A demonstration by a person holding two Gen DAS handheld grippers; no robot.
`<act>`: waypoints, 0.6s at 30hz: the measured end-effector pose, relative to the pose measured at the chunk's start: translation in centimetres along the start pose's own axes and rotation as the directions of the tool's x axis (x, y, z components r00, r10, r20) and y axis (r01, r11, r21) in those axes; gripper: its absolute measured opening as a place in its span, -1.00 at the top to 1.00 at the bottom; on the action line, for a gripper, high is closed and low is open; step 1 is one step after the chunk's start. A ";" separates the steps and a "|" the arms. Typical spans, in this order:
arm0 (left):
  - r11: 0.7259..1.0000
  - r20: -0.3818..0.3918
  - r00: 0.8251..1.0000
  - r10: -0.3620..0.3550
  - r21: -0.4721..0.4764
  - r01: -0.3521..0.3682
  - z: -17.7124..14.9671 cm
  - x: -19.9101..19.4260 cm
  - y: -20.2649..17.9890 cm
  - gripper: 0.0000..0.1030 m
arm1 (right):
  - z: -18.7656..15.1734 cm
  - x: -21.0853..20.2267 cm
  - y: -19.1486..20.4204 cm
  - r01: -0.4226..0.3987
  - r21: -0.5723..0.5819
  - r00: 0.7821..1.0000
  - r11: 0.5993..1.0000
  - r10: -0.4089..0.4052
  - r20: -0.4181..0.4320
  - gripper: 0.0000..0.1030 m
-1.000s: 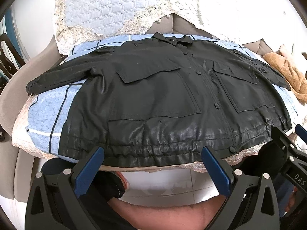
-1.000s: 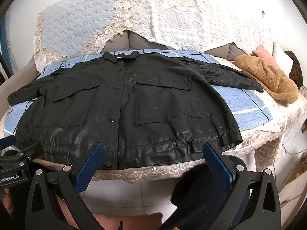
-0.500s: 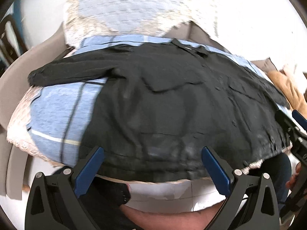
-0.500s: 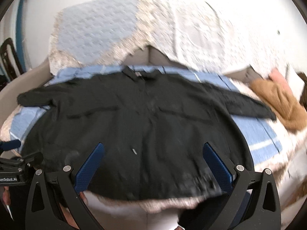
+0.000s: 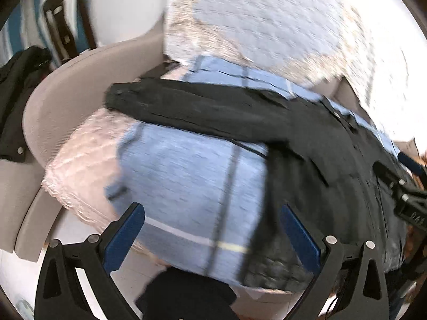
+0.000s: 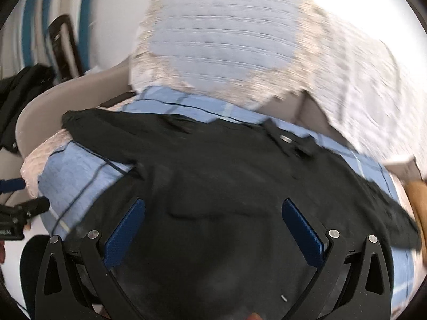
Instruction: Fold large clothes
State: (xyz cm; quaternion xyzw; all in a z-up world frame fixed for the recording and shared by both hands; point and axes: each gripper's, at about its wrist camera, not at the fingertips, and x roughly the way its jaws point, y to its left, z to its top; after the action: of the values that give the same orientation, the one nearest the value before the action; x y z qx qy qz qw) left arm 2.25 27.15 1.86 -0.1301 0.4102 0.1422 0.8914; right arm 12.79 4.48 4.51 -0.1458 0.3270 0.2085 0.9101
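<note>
A large black jacket (image 6: pixel 226 176) lies spread flat, front up, on a blue checked cloth (image 5: pixel 186 176) over a sofa seat. Its left sleeve (image 5: pixel 192 106) stretches out toward the sofa's left armrest. My left gripper (image 5: pixel 212 229) is open above the blue cloth, left of the jacket's body, holding nothing. My right gripper (image 6: pixel 213 229) is open low over the jacket's body, nothing between its blue pads. The jacket's collar (image 6: pixel 288 138) sits at the far side. The right gripper (image 5: pixel 400 186) also shows at the right edge of the left wrist view. Both views are motion-blurred.
A beige curved armrest (image 5: pixel 66 101) bounds the sofa on the left. Lace-trimmed pale covers (image 6: pixel 221 42) drape the backrest. A dark bag (image 5: pixel 18 90) and a black frame (image 5: pixel 66 18) stand beyond the armrest. A brown garment (image 6: pixel 419 200) lies at the far right.
Both grippers have swung left and forward over the sofa. The left one now faces the left sleeve and blue cloth; the right one has closed in over the jacket's body. Both remain open.
</note>
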 end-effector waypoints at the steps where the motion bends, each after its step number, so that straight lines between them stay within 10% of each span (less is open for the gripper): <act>1: 1.000 0.016 1.000 0.013 -0.007 -0.012 0.4 0.0 0.9 -0.99 | 0.7 0.7 1.0 -0.007 -0.022 1.000 1.000 0.007 -0.006 -0.99; 18: 0.971 0.070 0.991 0.118 -0.216 -0.100 4.9 2.4 14.6 -0.99 | 9.7 12.7 19.4 -0.327 -0.202 0.944 0.923 0.309 -0.119 -0.90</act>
State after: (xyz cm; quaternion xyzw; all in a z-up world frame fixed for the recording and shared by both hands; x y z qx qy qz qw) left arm 1.88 42.72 1.46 -0.1959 0.3622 0.2392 0.8793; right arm 17.57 28.88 0.86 -0.1991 0.3596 0.3819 0.8278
